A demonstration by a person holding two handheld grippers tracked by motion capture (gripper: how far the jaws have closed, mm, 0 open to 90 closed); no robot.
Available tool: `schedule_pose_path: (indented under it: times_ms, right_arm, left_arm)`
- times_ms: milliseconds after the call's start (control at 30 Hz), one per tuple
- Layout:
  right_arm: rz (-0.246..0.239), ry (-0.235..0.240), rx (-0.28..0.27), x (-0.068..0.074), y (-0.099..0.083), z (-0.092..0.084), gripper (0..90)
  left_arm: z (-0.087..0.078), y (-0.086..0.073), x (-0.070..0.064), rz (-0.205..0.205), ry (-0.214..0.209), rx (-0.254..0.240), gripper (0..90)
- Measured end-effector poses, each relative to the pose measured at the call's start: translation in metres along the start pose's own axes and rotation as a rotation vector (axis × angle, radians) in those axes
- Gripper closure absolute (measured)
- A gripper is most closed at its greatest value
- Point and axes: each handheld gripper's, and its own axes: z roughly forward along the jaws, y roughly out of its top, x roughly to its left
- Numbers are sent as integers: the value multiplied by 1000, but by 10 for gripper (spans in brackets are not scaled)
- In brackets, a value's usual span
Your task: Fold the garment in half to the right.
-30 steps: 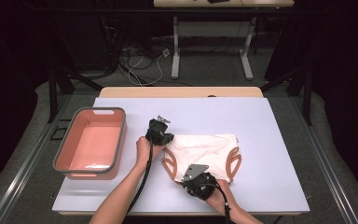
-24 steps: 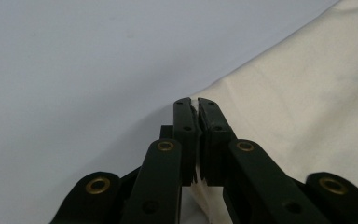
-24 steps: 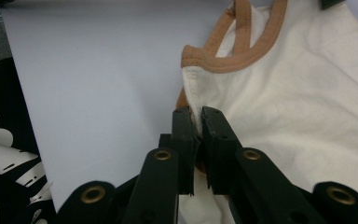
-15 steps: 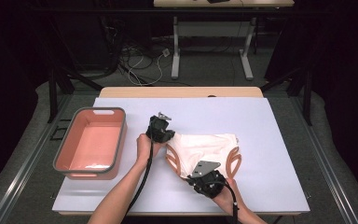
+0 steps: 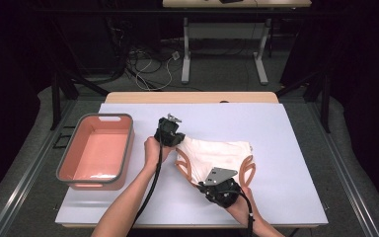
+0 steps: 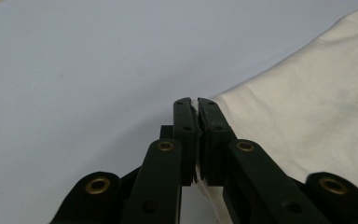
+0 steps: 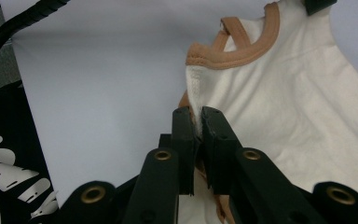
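A cream tank top (image 5: pixel 212 155) with tan-orange trim lies on the white table (image 5: pixel 286 148), right of centre. My left gripper (image 5: pixel 179 140) is shut on the garment's left upper corner; in the left gripper view the cream cloth (image 6: pixel 307 107) is pinched between the closed black jaws (image 6: pixel 196 103). My right gripper (image 5: pixel 208 183) is shut on the near edge by the orange trim; in the right gripper view the cream fabric (image 7: pixel 279 98) and its orange band (image 7: pixel 242 51) rise from between the closed jaws (image 7: pixel 195 114).
A salmon-pink bin (image 5: pixel 98 150) with a grey rim stands on the table's left side. Both forearms come in from the bottom edge. Cables and table legs sit on the floor beyond the far edge.
My right gripper has shifted a little rightward and lifted slightly with the garment's near edge. The left gripper has stayed put.
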Motion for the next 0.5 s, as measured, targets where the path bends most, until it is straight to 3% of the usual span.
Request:
schedule_pose_path:
  times_ms: [500]
  right_arm:
    - [-11,-5,-42,2,7,-3,845]
  left_arm:
    - [-8,11,0,15,16,0,868]
